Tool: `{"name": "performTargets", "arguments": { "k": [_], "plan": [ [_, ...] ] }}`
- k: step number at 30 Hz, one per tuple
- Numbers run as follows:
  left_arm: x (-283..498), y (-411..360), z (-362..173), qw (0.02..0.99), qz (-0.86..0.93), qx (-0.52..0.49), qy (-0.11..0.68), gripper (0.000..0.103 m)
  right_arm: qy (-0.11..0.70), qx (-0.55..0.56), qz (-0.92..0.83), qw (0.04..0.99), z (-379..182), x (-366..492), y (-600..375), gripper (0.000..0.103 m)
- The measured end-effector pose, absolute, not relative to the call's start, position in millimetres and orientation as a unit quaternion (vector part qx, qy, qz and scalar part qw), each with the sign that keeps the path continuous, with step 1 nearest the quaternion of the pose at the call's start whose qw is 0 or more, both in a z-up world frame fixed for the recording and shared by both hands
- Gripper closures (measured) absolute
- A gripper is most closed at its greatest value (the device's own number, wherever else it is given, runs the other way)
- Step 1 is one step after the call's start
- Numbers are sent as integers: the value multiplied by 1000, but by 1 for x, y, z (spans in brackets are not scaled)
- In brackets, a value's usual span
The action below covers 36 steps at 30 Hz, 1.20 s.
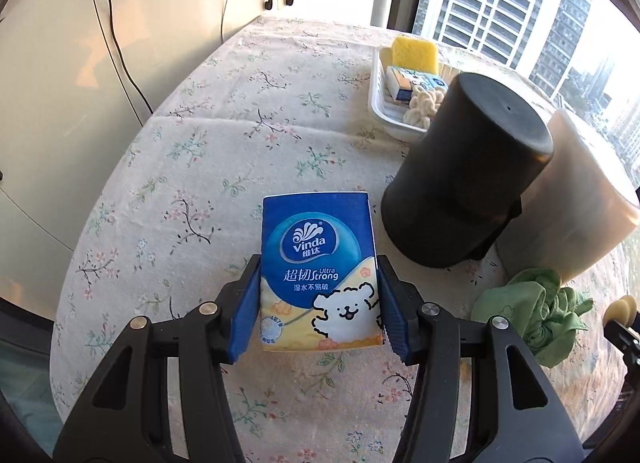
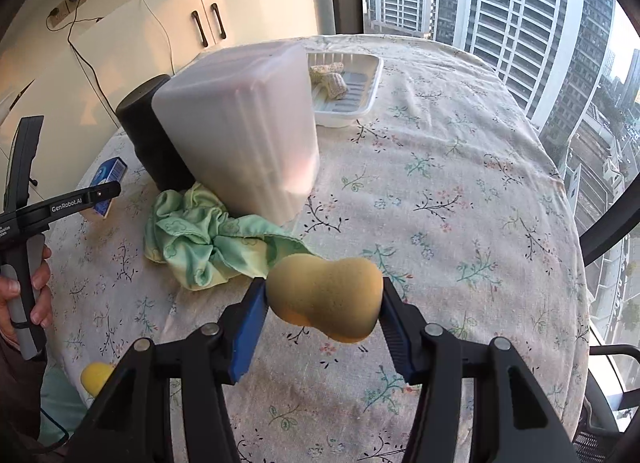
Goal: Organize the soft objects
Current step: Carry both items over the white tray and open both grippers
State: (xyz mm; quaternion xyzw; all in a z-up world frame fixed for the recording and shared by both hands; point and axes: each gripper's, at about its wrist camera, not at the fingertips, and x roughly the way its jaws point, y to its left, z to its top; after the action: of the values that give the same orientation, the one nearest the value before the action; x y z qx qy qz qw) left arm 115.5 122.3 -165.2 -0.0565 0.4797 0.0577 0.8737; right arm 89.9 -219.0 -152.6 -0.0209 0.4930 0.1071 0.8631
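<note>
My left gripper [image 1: 318, 283] is shut on a blue Vinda tissue pack [image 1: 318, 267], held upright over the floral tablecloth. My right gripper [image 2: 324, 295] is shut on a tan peanut-shaped sponge [image 2: 326, 297], held above the cloth. A crumpled green cloth [image 2: 204, 239] lies beside the containers; it also shows in the left wrist view [image 1: 536, 315]. A white tray [image 1: 382, 111] at the far side holds a yellow sponge [image 1: 414, 55], another tissue pack [image 1: 404, 85] and a cream knitted piece [image 1: 424, 107].
An upturned black cylinder [image 1: 464, 175] and an upturned translucent white bin [image 2: 240, 135] stand mid-table between the grippers and the tray [image 2: 356, 107]. A yellow object [image 2: 96, 377] sits at the near table edge. Cabinets stand at left, a window at right.
</note>
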Motion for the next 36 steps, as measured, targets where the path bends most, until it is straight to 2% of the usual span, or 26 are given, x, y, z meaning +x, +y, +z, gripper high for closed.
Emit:
{"name": "performTargets", "arguments": {
  "k": [10, 22, 36],
  "plan": [
    [157, 139, -151, 881, 90, -35, 464, 52, 497, -24, 85, 863, -152, 130, -235, 46],
    [232, 150, -137, 890, 83, -1, 449, 52, 508, 6, 56, 859, -148, 220, -263, 46],
    [359, 69, -122, 889, -99, 25, 446, 52, 513, 32, 114, 850, -139, 336, -217, 46]
  ]
}}
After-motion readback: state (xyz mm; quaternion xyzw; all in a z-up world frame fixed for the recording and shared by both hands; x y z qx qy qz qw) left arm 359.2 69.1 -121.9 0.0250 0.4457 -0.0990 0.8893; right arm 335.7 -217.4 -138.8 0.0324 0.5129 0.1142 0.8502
